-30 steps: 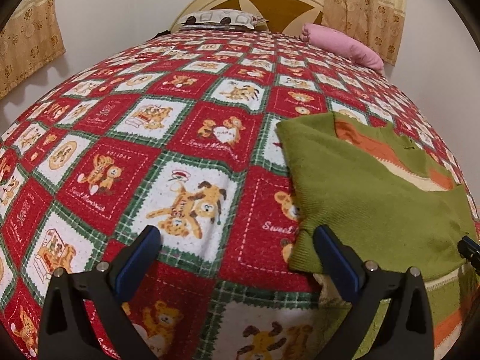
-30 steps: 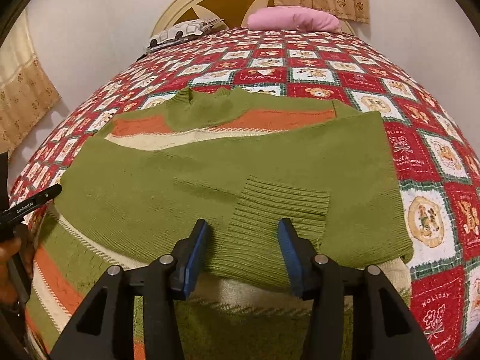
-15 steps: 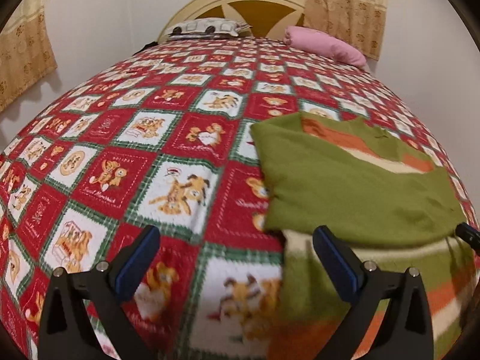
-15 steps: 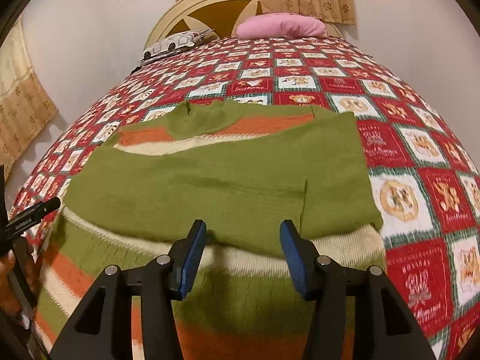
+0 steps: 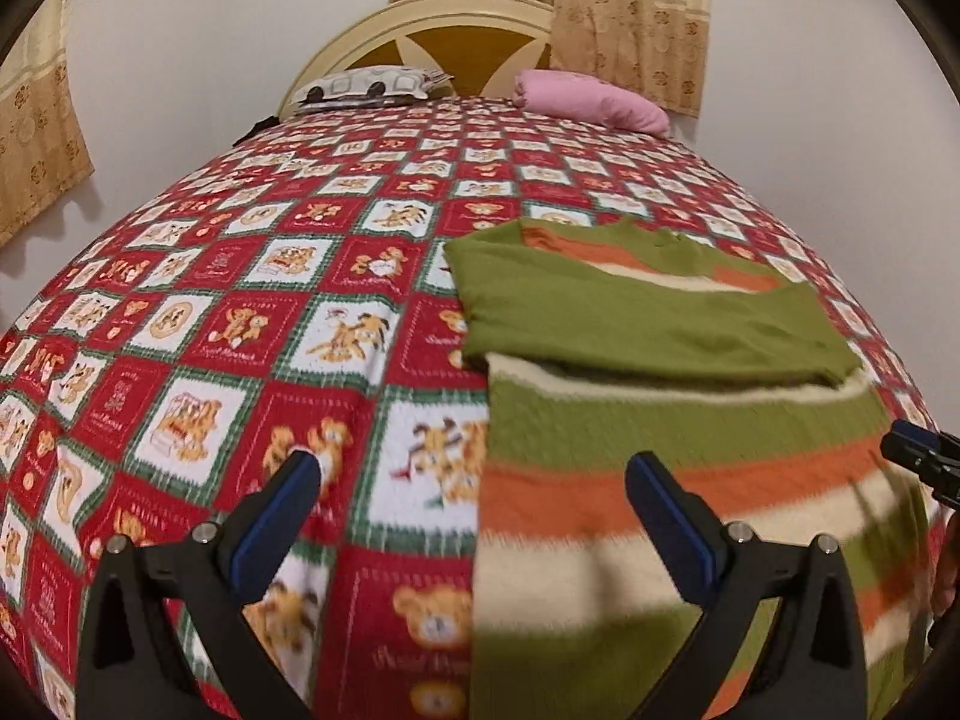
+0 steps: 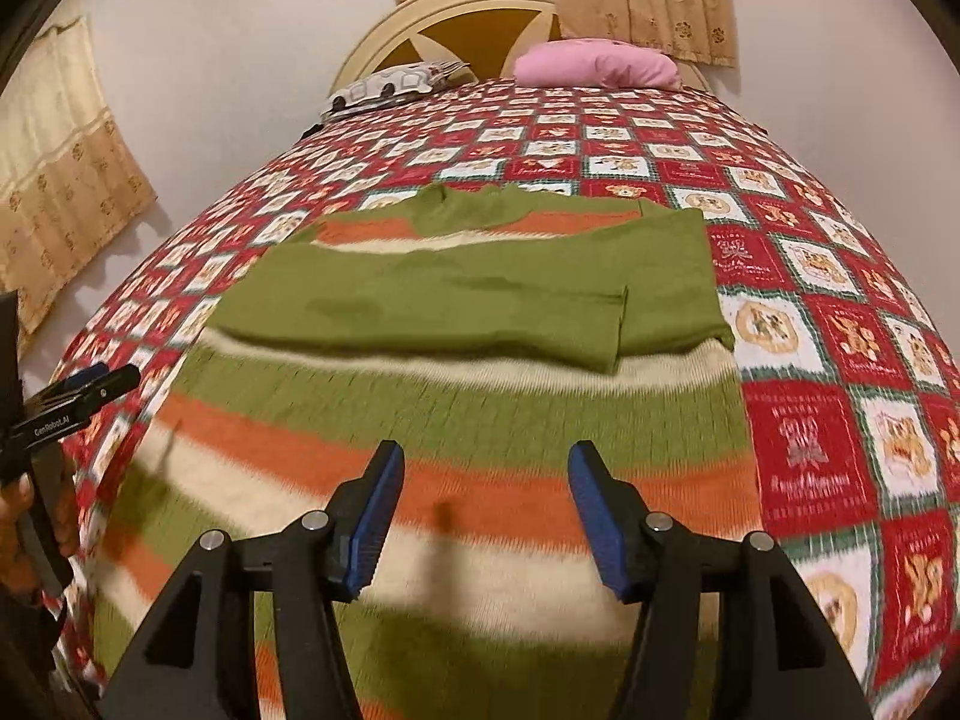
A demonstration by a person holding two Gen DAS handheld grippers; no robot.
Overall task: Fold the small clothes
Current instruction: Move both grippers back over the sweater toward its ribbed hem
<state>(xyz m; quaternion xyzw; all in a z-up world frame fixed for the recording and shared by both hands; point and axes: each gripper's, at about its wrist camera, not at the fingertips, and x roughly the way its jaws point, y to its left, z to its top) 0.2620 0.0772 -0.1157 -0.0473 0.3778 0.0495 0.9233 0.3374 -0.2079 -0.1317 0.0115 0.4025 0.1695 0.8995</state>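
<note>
**Both tongs released above the striped sweater**

Left wrist view: my left tongs [image 5: 465, 510] gape wide, gripping nothing, straddling the left edge of the green, orange and cream striped sweater [image 5: 660, 420] lying flat on the teddy-bear quilt [image 5: 240, 330]. My right tongs' tip [image 5: 912, 456] shows at the far right.

Right wrist view: my right tongs [image 6: 480, 510] hang released over the sweater's [image 6: 480, 312] lower stripes; both green sleeves are folded across its chest. A pink pillow [image 6: 594, 63] sits by the headboard [image 6: 456, 6].

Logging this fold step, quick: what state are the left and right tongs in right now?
Left tongs: open, holding nothing, over the sweater edge.
Right tongs: open, holding nothing, above the sweater's striped body.
</note>
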